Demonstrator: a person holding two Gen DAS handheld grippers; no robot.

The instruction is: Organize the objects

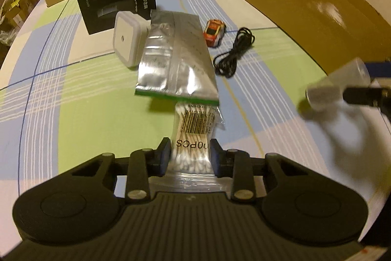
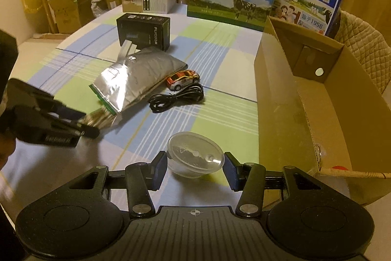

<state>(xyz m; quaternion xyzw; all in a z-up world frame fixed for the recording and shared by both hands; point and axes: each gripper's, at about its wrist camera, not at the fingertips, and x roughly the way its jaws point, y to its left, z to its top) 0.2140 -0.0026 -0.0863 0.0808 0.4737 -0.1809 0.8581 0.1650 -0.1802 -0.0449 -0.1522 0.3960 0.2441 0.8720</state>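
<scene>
In the left wrist view my left gripper point(image 1: 190, 153) is shut on a clear bag of cotton swabs point(image 1: 194, 129), its blue pads pressing both sides. The bag's far end lies under a silver foil pouch point(image 1: 176, 58). In the right wrist view my right gripper point(image 2: 195, 166) is shut on a small clear plastic container point(image 2: 195, 157), held a little above the tablecloth. That container point(image 1: 337, 82) also shows blurred at the right edge of the left wrist view. The left gripper point(image 2: 85, 125) appears at the left, at the swab bag point(image 2: 102, 115).
A toy car point(image 2: 183, 80) and a coiled black cable point(image 2: 176, 97) lie beside the pouch. A white square device point(image 1: 127, 38) and a black box point(image 1: 117, 4) stand behind it. An open cardboard box point(image 2: 317, 114) sits to the right. Milk cartons point(image 2: 232, 4) line the far edge.
</scene>
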